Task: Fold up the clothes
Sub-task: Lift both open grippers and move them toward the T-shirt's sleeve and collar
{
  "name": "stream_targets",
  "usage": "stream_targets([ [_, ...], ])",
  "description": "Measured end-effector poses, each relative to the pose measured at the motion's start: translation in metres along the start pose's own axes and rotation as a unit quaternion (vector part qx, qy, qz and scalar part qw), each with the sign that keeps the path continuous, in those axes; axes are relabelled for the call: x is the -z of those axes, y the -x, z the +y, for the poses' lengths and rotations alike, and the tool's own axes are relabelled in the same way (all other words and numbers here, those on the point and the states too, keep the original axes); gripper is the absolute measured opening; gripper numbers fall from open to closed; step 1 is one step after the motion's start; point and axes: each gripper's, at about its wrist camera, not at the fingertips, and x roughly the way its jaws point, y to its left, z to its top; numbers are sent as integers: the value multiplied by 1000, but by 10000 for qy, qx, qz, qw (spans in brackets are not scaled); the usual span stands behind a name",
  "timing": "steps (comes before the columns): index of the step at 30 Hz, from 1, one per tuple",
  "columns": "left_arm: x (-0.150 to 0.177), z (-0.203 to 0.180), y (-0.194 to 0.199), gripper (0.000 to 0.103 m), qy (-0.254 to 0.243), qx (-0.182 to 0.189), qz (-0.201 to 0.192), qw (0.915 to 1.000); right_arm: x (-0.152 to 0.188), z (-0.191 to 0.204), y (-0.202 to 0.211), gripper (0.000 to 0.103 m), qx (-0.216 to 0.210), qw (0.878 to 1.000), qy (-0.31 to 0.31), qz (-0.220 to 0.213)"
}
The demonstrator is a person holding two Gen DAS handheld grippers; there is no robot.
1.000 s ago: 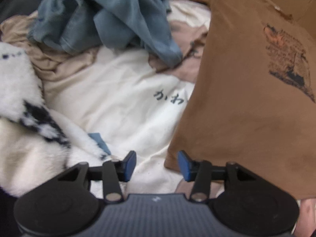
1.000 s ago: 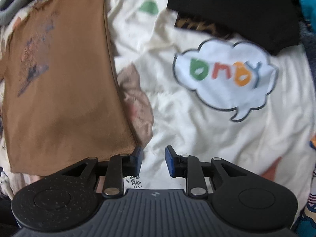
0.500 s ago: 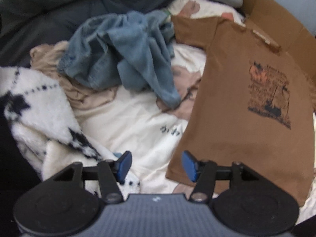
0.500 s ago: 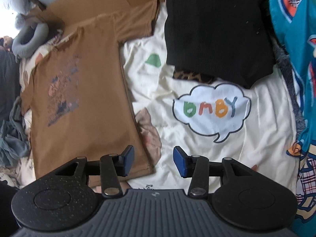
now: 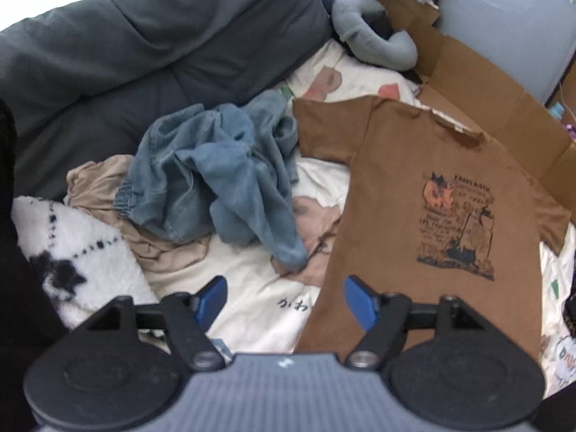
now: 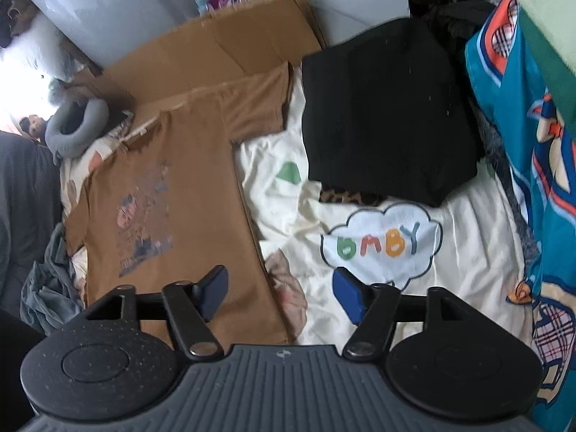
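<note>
A brown T-shirt (image 5: pixel 424 223) with a dark print lies spread flat on the cream bedsheet (image 5: pixel 252 309), front up, collar toward the cardboard. The same brown T-shirt (image 6: pixel 169 201) fills the left of the right wrist view. My left gripper (image 5: pixel 284 300) hovers high above the shirt's lower left hem, its jaws opening with nothing between them. My right gripper (image 6: pixel 280 295) hangs above the shirt's lower right hem and the sheet, jaws opening too, and holds nothing.
A crumpled blue denim garment (image 5: pixel 216 172), a beige garment (image 5: pixel 108 187) and a white fuzzy blanket (image 5: pixel 72 248) lie left of the shirt. A folded black garment (image 6: pixel 385 115) sits at right, with a teal printed cloth (image 6: pixel 522 144) beyond. Flat cardboard (image 6: pixel 223 46) and a grey neck pillow (image 5: pixel 374 36) lie behind.
Both grippers rose well above the bed and their jaws spread wider. The brown shirt stays flat on the sheet, and far more of the bed shows.
</note>
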Motion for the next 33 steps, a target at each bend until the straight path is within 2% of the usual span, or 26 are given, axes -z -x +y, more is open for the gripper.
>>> stream_targets([
  [3,-7,2,8,79,106,29,-60,9999,-8,-1,11,77,-44,9999,-49,-160],
  [7,-18,2,16,81,90,22,-134,9999,-18,0,22,88,-61,9994,-42,-336],
  [12,-35,-2,25,84,59,23,-271,9996,-33,4,31,89,-116,9986,-35,-514],
  [22,-67,-23,32,85,-89,126,-472,9988,-64,18,35,92,-151,9968,150,-768],
  [33,-104,-69,41,85,-394,481,-777,9950,-96,42,18,92,-331,9955,346,-819],
])
